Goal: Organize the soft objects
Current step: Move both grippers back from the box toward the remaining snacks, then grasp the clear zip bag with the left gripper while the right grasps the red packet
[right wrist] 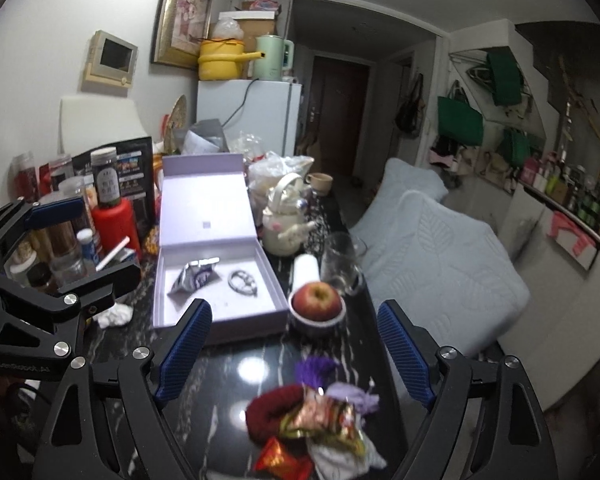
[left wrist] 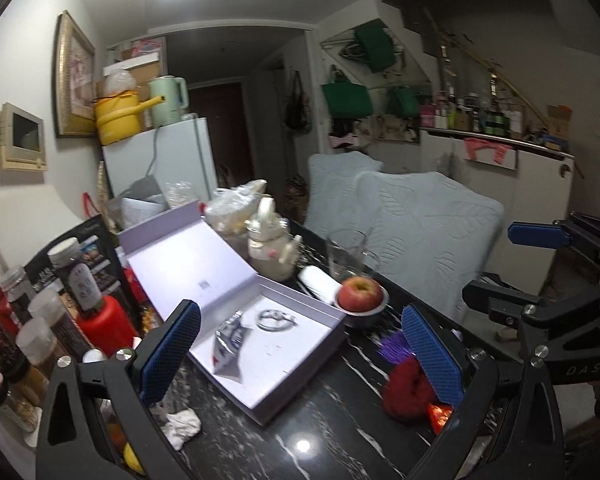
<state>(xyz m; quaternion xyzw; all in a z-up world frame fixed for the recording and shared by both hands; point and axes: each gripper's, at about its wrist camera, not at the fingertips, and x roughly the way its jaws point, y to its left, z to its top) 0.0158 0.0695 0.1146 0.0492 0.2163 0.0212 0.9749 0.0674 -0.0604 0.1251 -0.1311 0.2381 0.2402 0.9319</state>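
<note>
Fingers spread wide on both grippers, and neither one has hold of anything. Right gripper [right wrist: 294, 354] hangs over the pile [right wrist: 312, 428] of soft things: a red scrunchie [right wrist: 270, 406], a purple tassel [right wrist: 314, 368], lilac cloth [right wrist: 354, 396], shiny wrappers [right wrist: 328, 416]. It all sits on the dark surface [right wrist: 224, 380], just on the near side of the box [right wrist: 216, 280], in front of the apple [right wrist: 316, 300] in its bowl. Left gripper [left wrist: 302, 356] floats over the box's near corner, the scrunchie peeking out beside its right finger [left wrist: 432, 354].

Box lid is up, and inside lie a foil packet [right wrist: 196, 276] and a ring of metal [right wrist: 242, 280], with bare floor between them and the wall nearest the pile. That looks like the landing spot.

My read: the pick comes first, and the scrunchie is the clean choice. Drop straight down, straddle its thick roll, and close gently, since soft things squash and slip. Keep clear of the wrappers, or they ride along. A crumpled tissue [right wrist: 114, 314] waits left of the box.
</note>
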